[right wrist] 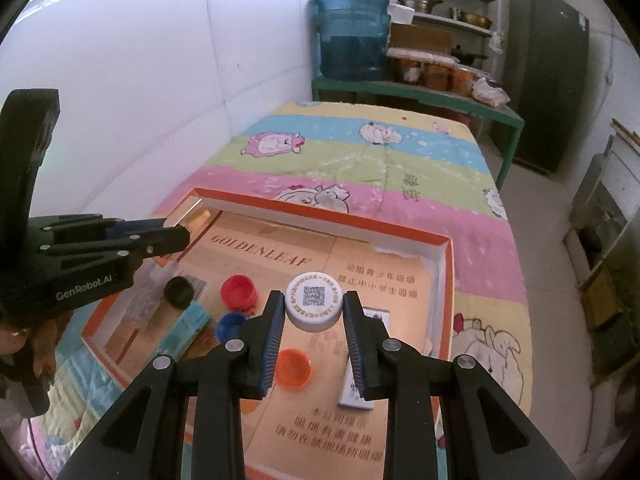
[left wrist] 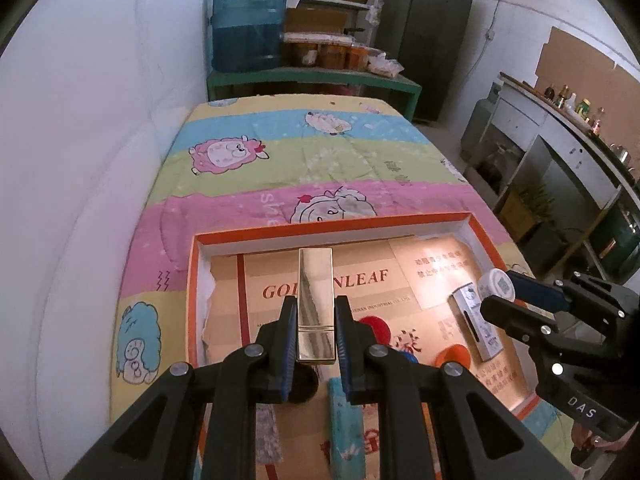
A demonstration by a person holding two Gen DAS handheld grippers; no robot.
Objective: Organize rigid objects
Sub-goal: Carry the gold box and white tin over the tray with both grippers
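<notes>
- Left tool [left wrist: 316, 320]: angled downward over orange-rimmed tray [left wrist: 332, 227], clamped on gold rectangular case [left wrist: 315, 304] held lengthwise at centre frame; seen from side at left of right wrist view [right wrist: 182, 226], gold end protruding.
- Right tool [right wrist: 314, 316]: angled downward, clamped on white bottle cap [right wrist: 314, 300] at centre frame; seen at right edge of left wrist view [left wrist: 498, 290], cap at tips.
- Writing: "GOLDENLEAF" on cardboard liner [right wrist: 260, 252], partly masked by gold case in left view; QR code on white cap; "GenRobot.AI" on left tool body; "DAS" on right tool body; Chinese print on liner, not read.
- Right view only: red cap [right wrist: 239, 290], blue cap [right wrist: 230, 324], orange cap [right wrist: 294, 368], black cap [right wrist: 179, 291] lying loose on liner; person's hand [right wrist: 24, 344] at lower left.
- Both views: teal box [right wrist: 186, 330], white carton [left wrist: 476, 320], tray resting on cartoon-print bed cover [left wrist: 280, 128].
- Left view only: bottles on shelf [left wrist: 576, 108], upper right.
</notes>
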